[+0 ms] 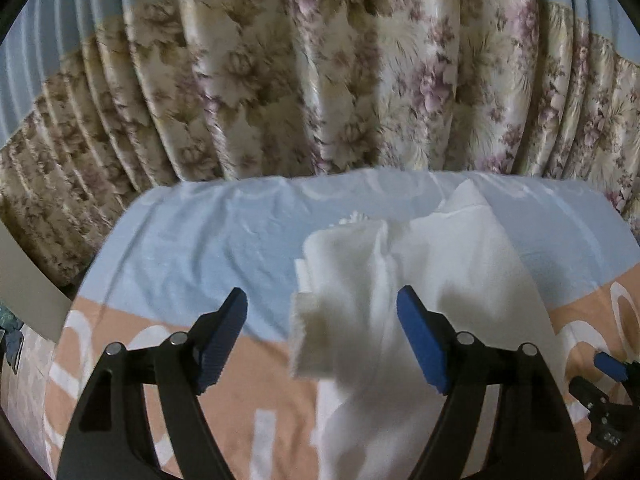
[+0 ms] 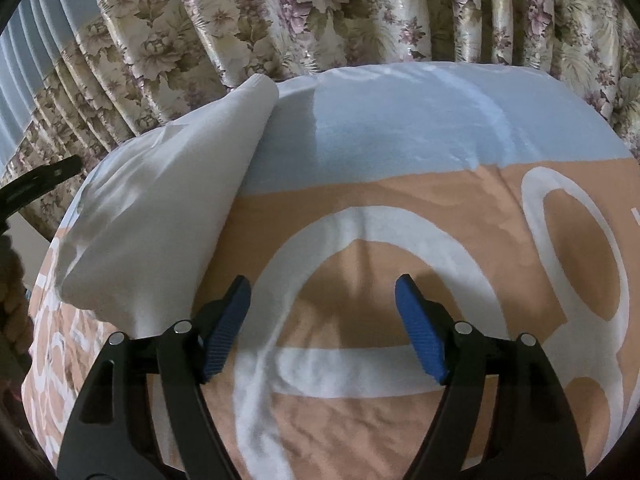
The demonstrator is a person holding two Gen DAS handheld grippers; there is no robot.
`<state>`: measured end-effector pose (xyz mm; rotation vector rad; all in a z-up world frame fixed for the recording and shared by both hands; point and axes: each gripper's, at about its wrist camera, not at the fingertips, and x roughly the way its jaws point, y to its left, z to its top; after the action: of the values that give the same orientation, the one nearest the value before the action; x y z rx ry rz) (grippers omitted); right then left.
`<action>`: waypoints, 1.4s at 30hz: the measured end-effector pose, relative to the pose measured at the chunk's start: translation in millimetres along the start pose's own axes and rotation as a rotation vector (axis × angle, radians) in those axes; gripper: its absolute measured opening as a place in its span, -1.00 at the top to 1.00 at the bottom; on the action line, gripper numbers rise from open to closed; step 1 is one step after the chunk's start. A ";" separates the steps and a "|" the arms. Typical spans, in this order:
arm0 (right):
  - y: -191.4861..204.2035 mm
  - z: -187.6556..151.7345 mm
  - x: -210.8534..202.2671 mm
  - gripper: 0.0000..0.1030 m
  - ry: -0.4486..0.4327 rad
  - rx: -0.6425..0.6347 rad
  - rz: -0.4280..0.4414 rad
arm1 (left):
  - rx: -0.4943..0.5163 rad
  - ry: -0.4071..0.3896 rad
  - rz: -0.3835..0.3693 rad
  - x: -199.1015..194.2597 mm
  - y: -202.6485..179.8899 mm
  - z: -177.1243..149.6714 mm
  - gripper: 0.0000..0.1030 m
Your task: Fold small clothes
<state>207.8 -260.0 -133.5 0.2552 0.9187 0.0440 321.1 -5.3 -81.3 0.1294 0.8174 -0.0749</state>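
Left gripper and right gripper both gape wide, holding nothing. Crumpled white cotton garment lies bunched; its loose flap at nine o'clock may unfold.

White cloth lies rumpled on the blue-and-peach bedsheet.

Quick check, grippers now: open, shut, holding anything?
Left gripper: open; the crumpled white cloth garment lies between its blue pads, not pinched.
Right gripper: open, nothing held, over the peach, white and blue bedsheet.
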 end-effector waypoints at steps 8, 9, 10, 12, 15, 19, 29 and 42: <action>-7.6 6.1 5.8 -0.49 0.005 0.006 -0.012 | -0.005 0.087 -0.010 36.7 -7.2 -12.2 0.18; -8.0 6.8 6.5 -0.49 0.005 0.005 -0.012 | 0.003 0.069 0.010 33.3 -7.2 -11.1 0.25; -7.9 6.8 7.0 -0.49 0.005 0.004 -0.012 | 0.003 0.048 0.019 28.5 -5.8 -9.0 0.38; -7.5 7.6 8.5 -0.49 0.006 0.002 -0.014 | 0.004 0.027 0.037 23.0 -2.5 -5.5 0.59; -4.0 8.7 9.2 -0.49 0.003 -0.005 -0.009 | 0.046 0.065 0.085 36.0 -2.7 -10.9 0.59; 4.2 11.1 11.5 -0.49 0.003 -0.017 0.000 | 0.105 0.026 0.163 46.8 -4.7 -22.7 0.30; 19.9 17.5 5.7 -0.53 -0.016 -0.057 0.004 | -0.110 0.022 0.063 36.1 44.1 -25.6 -0.76; 41.2 30.9 -3.8 -0.57 -0.053 -0.102 0.006 | -0.145 -0.010 0.050 -5.1 61.2 -40.7 -0.76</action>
<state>232.8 -226.8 -102.9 0.1637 0.8601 0.0893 295.3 61.2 -99.8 0.0123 0.8066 0.0309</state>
